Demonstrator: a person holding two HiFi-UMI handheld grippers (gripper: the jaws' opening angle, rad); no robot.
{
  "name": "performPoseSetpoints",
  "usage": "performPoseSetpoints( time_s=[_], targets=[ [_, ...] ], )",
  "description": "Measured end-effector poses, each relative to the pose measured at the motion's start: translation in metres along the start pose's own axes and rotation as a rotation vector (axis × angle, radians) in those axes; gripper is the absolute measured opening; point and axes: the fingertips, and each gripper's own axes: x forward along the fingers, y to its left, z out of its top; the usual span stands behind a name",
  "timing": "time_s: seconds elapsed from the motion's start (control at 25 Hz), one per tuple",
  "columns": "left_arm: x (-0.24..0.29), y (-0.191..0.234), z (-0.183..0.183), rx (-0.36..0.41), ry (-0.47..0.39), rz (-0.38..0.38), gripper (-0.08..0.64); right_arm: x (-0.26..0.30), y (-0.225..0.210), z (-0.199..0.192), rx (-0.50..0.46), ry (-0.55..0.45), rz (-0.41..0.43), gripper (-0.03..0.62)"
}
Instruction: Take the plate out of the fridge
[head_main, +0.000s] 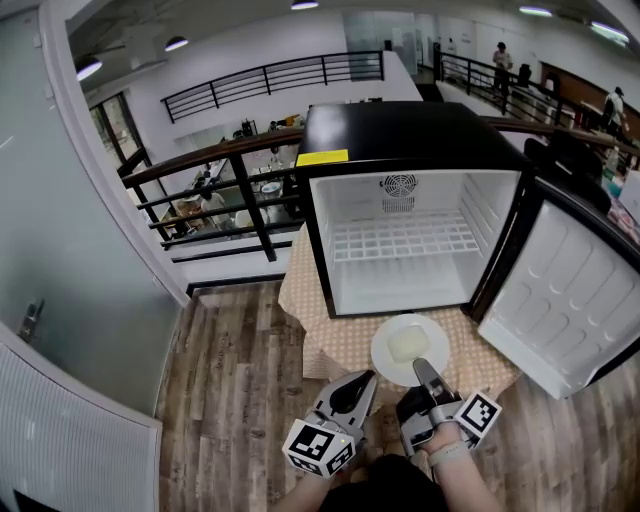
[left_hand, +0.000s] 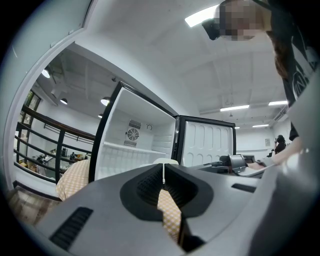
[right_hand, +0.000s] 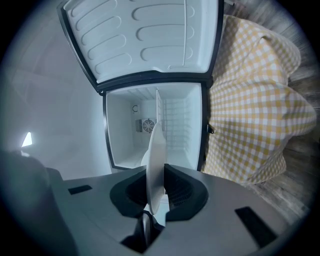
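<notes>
Black fridge (head_main: 400, 140) stands on a checked-cloth counter (head_main: 315, 320), with its door (head_main: 570, 290) swung wide to the right and a railing (head_main: 230, 165) behind. Inside is a white wire shelf (head_main: 400, 238). The plate (head_main: 385, 352) is outside, over the cloth just before the fridge mouth, carrying a pale lump (head_main: 405, 343). Right tool (head_main: 421, 368) clenched on the plate's near rim. Left tool (head_main: 366, 378) closed on nothing, just beside.

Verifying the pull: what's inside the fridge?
Only a wire shelf and the rear fan grille; shelf and floor hold nothing. The plate is outside, clamped in the right gripper. Left inner wall is hidden in the head view.
</notes>
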Motion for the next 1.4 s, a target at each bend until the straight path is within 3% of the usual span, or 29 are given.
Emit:
performPoseSetpoints(
  time_s=[0.52, 1.4],
  targets=[
    [0.000, -0.004, 0.004, 0.015, -0.012, 0.043, 0.017, -0.005, -0.001, 0.000, 0.008, 0.036, 0.008, 0.057],
    [-0.026, -0.070, 0.000, 0.015, -0.004, 0.069, 0.017, -0.073, 0.008, 0.004, 0.020, 0.062, -0.005, 0.057]
  ],
)
